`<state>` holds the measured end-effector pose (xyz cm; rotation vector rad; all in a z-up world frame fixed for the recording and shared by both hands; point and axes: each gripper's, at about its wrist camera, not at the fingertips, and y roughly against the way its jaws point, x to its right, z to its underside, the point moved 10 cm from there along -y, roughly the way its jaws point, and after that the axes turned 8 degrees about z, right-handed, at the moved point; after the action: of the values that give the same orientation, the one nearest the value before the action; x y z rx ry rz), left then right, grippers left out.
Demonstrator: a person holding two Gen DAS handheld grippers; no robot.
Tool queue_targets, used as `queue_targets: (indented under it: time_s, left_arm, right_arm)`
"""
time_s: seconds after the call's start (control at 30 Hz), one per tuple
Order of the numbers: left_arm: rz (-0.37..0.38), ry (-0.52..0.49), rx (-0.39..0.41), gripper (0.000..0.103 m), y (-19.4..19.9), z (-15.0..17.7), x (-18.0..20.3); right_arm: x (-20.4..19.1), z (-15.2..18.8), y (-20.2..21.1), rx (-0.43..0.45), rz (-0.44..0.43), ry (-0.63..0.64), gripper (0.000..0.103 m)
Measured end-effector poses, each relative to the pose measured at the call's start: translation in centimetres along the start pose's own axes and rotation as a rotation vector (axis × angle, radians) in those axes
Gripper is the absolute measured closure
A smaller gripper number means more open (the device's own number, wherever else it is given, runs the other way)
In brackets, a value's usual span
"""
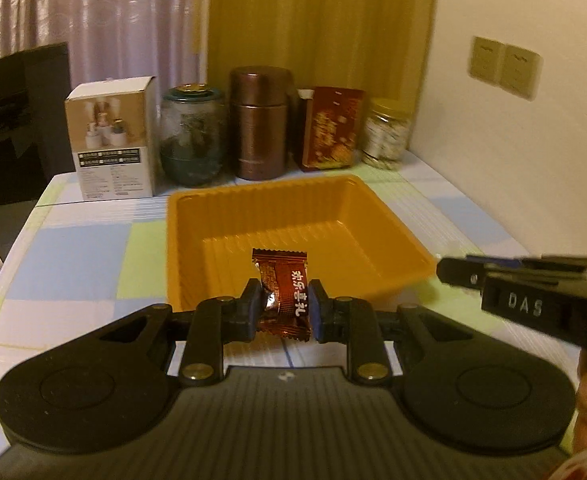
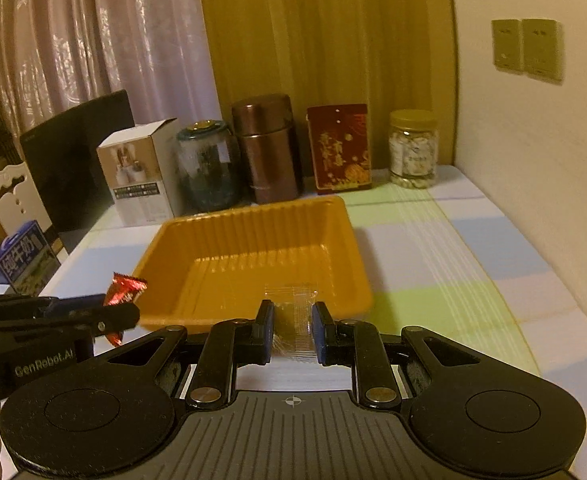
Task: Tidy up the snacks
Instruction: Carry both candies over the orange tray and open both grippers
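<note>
Your left gripper [image 1: 283, 307] is clamped on a red-brown foil candy [image 1: 283, 292], its pads pressing the wrapper from both sides so the sweet stands on end between them, white characters running down its face. From the left wrist view the candy hangs over the near rim of the orange tray [image 1: 393, 236], which sits on the checked worktop [image 1: 81, 248] with nothing visible inside it. Your right gripper [image 2: 292, 330] is closed on a clear plastic packet [image 2: 291, 304]; the wrapper is transparent and you cannot make out what is in it, but the pads grip it at its lower part while its top edge rises in front of the tray's near wall. In the right wrist view your left gripper comes in from the lower left with the foil candy showing red above its fingers, just beside the tray's left corner. Behind the tray, along the back of the worktop, stand a white carton [image 2: 141, 168], a dark glass jar [image 2: 207, 164], a brown metal canister [image 2: 267, 148], a red and gold box [image 2: 339, 148] and a clear jar of pale pieces with a gold lid [image 2: 413, 148]. A blue milk carton [image 2: 23, 256] sits off the left edge.
</note>
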<state>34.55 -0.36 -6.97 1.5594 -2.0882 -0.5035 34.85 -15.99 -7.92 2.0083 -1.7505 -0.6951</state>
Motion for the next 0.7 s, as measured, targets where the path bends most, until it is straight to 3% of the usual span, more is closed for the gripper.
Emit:
queue_targets:
  time_s: [0.4,0.7]
  left_arm:
    - [-0.048,0.033,-0.026,0.08,-6.1,0.0,-4.5]
    - [-0.052,0.048,-0.049,0.08,-8.1,0.3,-6.1]
  right_arm:
    - [-1.3,-1.1,-7.7,-0.014,0.009,0.008,0.082]
    - [-1.8,-1.4,-10.4,-0.021,0.01,0.01,0.082]
